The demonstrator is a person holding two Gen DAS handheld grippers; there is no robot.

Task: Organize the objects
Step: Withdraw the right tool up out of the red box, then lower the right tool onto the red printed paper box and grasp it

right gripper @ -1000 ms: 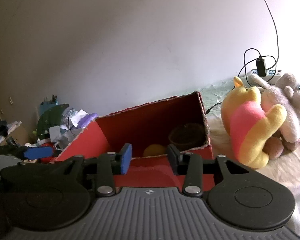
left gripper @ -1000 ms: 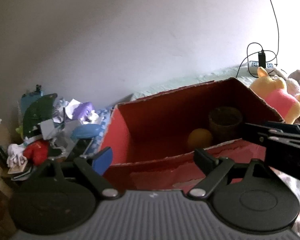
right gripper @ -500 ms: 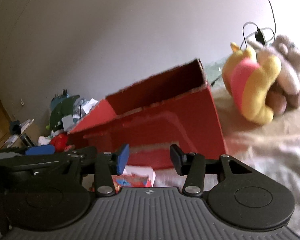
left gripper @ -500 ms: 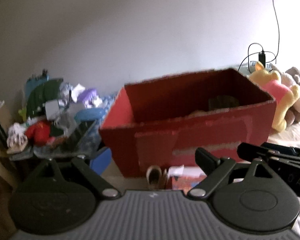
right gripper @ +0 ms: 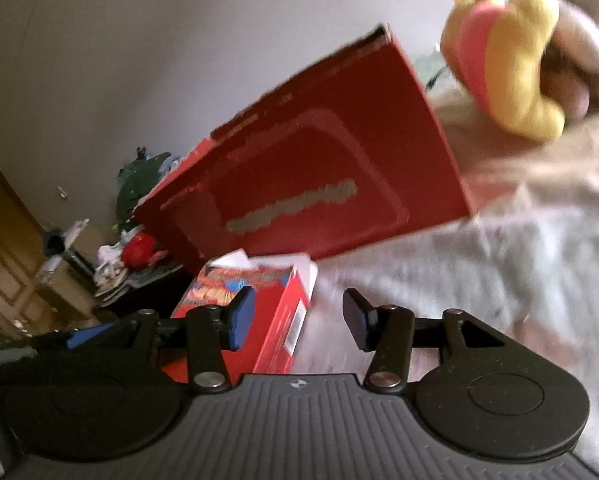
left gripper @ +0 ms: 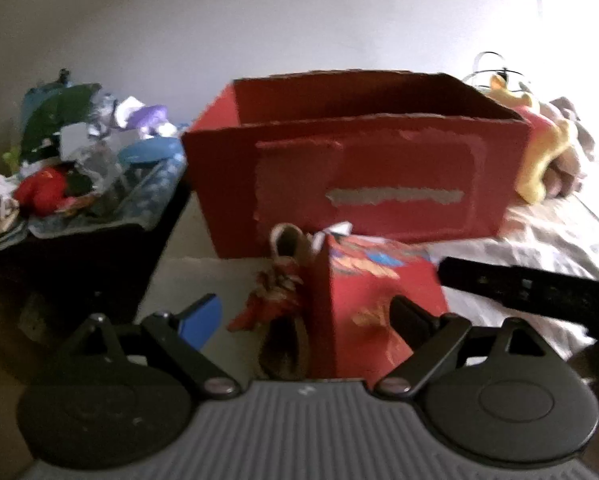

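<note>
A big red cardboard box [left gripper: 355,176] stands on the pale bedcover, and its inside is hidden from this low angle. In front of it lie a small red printed carton [left gripper: 371,292] and a brown item with red tassels [left gripper: 283,280]. My left gripper [left gripper: 305,320] is open just short of both, holding nothing. In the right wrist view, the box [right gripper: 319,184] looks tilted and the carton [right gripper: 259,304] lies by the blue left finger of my open right gripper [right gripper: 299,316]. The right gripper's black finger [left gripper: 531,292] shows at the right of the left wrist view.
A yellow plush toy in a pink top [left gripper: 539,152] lies with other plush toys right of the box [right gripper: 507,52]. A dark stand piled with clutter [left gripper: 71,160] sits to the left. The crumpled bedcover [right gripper: 499,264] spreads to the right.
Both grippers have dropped and pulled back from the box. Its inside has gone out of sight, and the small carton and the tasselled item have come into view.
</note>
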